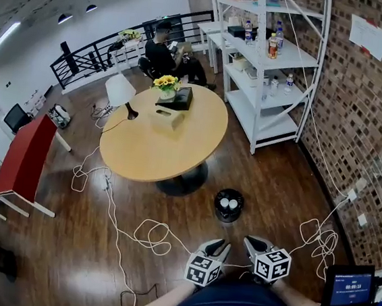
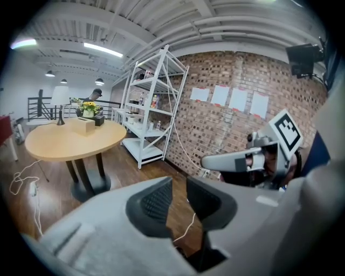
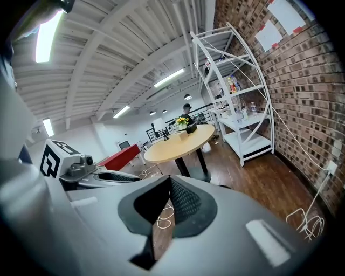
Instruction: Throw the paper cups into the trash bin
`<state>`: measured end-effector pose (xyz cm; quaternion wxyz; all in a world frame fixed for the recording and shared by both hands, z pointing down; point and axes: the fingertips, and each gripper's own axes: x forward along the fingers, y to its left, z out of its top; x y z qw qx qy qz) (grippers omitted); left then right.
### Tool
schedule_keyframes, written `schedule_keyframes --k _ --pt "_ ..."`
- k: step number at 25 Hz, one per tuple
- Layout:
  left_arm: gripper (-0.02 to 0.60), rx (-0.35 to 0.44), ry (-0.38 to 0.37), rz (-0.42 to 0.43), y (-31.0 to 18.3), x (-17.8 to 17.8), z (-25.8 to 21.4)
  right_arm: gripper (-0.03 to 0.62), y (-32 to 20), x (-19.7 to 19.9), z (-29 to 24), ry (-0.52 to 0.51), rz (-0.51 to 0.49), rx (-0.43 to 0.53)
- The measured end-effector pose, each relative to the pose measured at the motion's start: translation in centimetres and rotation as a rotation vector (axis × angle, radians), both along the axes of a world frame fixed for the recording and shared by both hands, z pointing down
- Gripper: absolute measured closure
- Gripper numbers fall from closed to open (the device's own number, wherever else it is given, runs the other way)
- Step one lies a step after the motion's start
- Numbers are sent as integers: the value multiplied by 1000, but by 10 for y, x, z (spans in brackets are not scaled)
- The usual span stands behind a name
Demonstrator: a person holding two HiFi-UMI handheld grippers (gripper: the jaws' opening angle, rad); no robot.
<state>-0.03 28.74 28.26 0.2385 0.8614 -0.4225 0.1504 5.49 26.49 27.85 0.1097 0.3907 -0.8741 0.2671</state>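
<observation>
A small black trash bin (image 1: pixel 228 216) stands on the wood floor in front of the round table, with two white paper cups (image 1: pixel 224 203) inside it. Both grippers are held close to my body, a little short of the bin. My left gripper (image 1: pixel 220 245) (image 2: pixel 179 186) has a narrow gap between its pads, and only floor and a white cable show through it. My right gripper (image 1: pixel 250 243) (image 3: pixel 168 182) has its tips together with nothing in them. Each gripper view shows the other gripper at its side.
Beyond the bin stands a round wooden table (image 1: pixel 151 153) carrying flowers, a box and a lamp. White shelving (image 1: pixel 280 61) lines the brick wall on the right. White cables (image 1: pixel 150 233) loop over the floor at the left. A red table (image 1: pixel 23 158) is far left, and a person (image 1: pixel 160 55) sits at the back.
</observation>
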Motion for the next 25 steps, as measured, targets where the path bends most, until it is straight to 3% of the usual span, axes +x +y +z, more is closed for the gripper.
schedule_keyframes --k 10,18,25 --pt "509 -32 6 48 6 -13 -8 584 5 -11 -16 12 41 -9" --pt "518 -56 -8 80 -1 11 3 584 3 17 -3 7 86 -52" --pt "520 -69 -14 75 4 27 8 583 6 28 2 -6 63 -61"
